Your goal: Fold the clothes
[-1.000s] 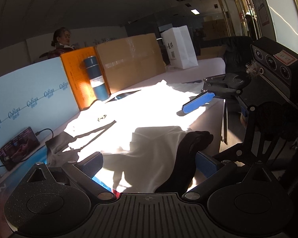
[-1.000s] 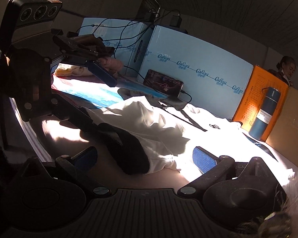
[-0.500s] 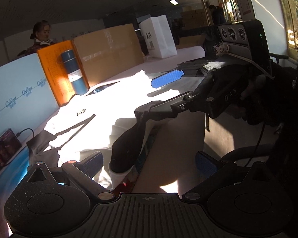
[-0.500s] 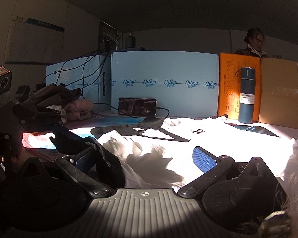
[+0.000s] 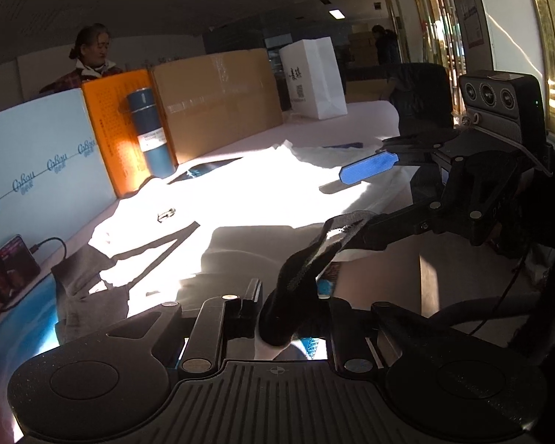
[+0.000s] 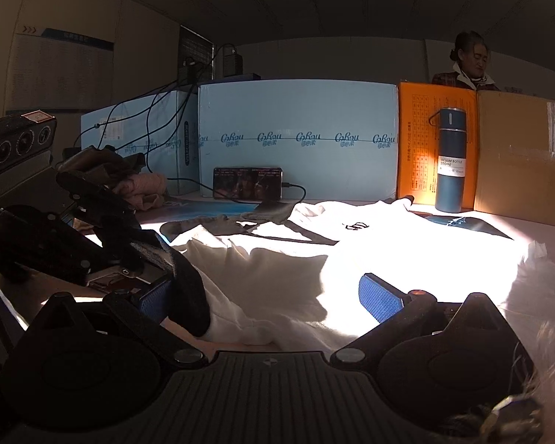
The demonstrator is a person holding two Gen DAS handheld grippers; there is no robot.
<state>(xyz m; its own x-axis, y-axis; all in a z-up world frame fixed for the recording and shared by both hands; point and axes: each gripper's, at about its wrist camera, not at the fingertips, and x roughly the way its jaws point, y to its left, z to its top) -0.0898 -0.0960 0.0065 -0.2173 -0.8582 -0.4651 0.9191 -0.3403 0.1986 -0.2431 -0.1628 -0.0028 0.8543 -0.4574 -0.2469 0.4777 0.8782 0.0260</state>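
A white garment (image 5: 240, 192) with a small dark logo lies spread on the table in bright sun, also in the right wrist view (image 6: 388, 251). Its dark sleeve cuff (image 5: 296, 277) is lifted off the table. My left gripper (image 5: 290, 307) has its jaws closing, and the cuff is pinched between the pads. The cuff's other end drapes over the lower finger of my right gripper (image 5: 355, 196), which stands wide open. From the right wrist, my right gripper (image 6: 268, 296) is open with the cuff (image 6: 192, 296) against its left pad, and the left gripper (image 6: 144, 255) comes in from the left.
Blue foam boards (image 6: 296, 140), an orange board and cardboard (image 5: 214, 100) wall the table's far side, with a person behind them. A blue vacuum bottle (image 6: 449, 159), a phone on a cable (image 6: 247, 183), a white paper bag (image 5: 314, 77) and piled clothes (image 6: 137, 185) stand around.
The left jaws went from wide open to closed on the dark cuff. The right gripper lifted the cuff off the table and rolled level, staying open.
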